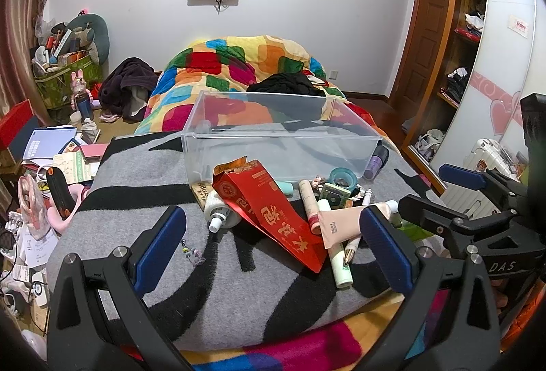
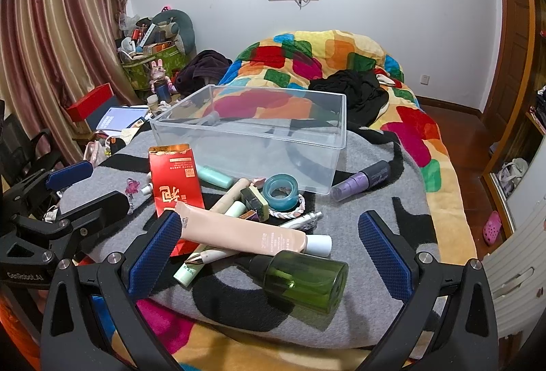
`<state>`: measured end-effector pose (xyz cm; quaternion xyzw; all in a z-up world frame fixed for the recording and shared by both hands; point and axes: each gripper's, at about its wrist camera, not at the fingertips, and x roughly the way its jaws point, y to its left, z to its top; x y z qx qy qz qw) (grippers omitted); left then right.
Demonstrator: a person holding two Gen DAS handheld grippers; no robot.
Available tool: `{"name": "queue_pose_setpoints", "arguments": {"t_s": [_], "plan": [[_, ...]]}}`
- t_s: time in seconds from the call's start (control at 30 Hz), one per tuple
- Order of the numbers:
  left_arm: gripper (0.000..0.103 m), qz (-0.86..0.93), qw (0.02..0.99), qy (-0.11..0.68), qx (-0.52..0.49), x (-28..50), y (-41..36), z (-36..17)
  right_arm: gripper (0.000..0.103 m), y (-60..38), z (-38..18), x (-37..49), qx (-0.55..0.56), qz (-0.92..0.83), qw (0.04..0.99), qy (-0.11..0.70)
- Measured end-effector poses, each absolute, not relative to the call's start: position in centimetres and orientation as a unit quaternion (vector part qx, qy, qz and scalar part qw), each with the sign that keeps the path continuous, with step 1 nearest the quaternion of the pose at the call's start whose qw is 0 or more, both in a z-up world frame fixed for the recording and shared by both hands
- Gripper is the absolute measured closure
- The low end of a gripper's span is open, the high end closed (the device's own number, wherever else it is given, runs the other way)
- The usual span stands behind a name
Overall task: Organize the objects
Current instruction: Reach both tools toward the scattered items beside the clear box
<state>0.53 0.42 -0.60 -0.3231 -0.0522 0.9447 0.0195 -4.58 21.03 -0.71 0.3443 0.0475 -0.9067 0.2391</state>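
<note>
A clear plastic bin (image 1: pixel 283 145) (image 2: pixel 252 139) stands empty on a grey and black blanket (image 1: pixel 191 275) on the bed. In front of it lies a pile of small things: a red paper box (image 1: pixel 269 210) (image 2: pixel 174 180), a pink tube (image 1: pixel 344 224) (image 2: pixel 245 231), a dark green bottle (image 2: pixel 303 279), a teal tape roll (image 1: pixel 344 178) (image 2: pixel 280 191), a purple bottle (image 1: pixel 375 161) (image 2: pixel 361 180) and several tubes and pens. My left gripper (image 1: pixel 273 251) is open above the near side of the pile. My right gripper (image 2: pixel 269 251) is open over the pink tube and green bottle.
A colourful quilt (image 1: pixel 239 63) with black clothes (image 1: pixel 286 84) lies behind the bin. The floor at the left holds books, boxes and a full green basket (image 1: pixel 65 77). A wardrobe (image 1: pixel 460 46) stands at the right. The bed edge is close below the grippers.
</note>
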Motion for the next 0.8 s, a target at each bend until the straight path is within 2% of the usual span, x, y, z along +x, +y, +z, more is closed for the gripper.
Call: {"name": "queue_pose_setpoints", "arguments": {"t_s": [0.8], "plan": [[0.0, 0.944, 0.021, -0.053, -0.325, 0.74, 0.55, -0.5, 0.0, 20.97, -0.8, -4.29, 0.343, -0.906, 0.241, 0.048]]}}
